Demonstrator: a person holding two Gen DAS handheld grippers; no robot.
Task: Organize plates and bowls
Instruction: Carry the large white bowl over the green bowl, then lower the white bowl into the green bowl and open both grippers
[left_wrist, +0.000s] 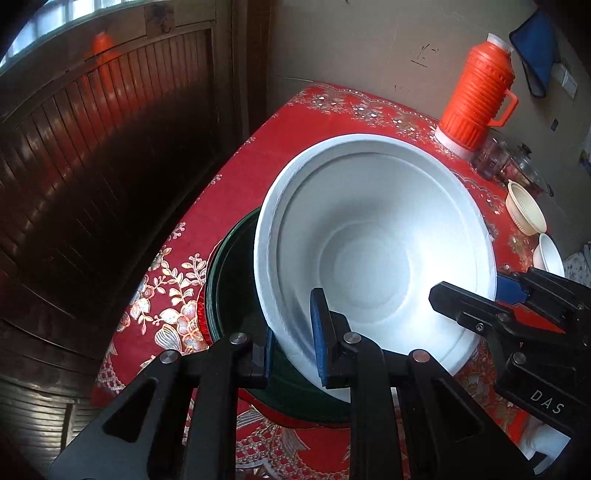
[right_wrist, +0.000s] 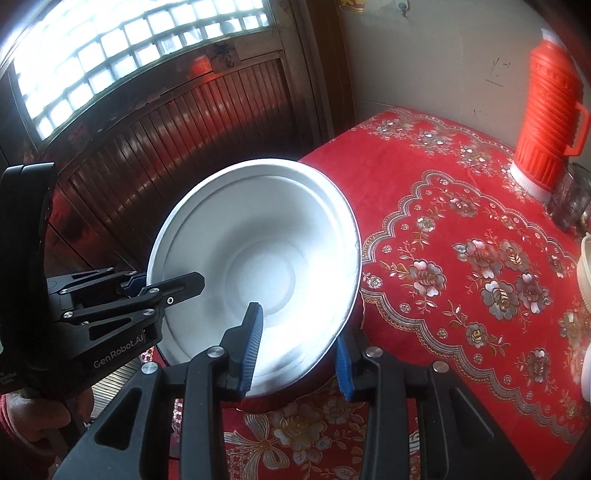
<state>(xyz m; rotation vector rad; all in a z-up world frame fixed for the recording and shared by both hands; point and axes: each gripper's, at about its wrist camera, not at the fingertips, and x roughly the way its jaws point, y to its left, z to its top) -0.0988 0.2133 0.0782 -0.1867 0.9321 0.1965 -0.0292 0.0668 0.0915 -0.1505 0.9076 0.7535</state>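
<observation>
The white plate (left_wrist: 373, 251) hangs tilted above the near corner of the worktop (right_wrist: 461, 221), over a dark green dish (left_wrist: 236, 280) that sits on the red flowered cloth, and both tools reach its rim; the left gripper (left_wrist: 295, 339) has its blue-padded fingers (left_wrist: 318, 332) pinched tight on the plate's near edge, one pad inside the rim and one beneath; the right gripper (right_wrist: 295, 354) straddles the opposite edge with its fingers only narrowly parted, the inner pad lying on the plate's face and the outer pad just clear of the rim, so it frames the edge rather than clamps it; farther back an orange thermos (left_wrist: 476, 92) stands by the wall, with glassware just beside it; a cream bowl (left_wrist: 526, 212) and a small white bowl (left_wrist: 550, 254) sit at the right edge; a dark slatted wooden panel (left_wrist: 92, 147) rises behind the worktop.
</observation>
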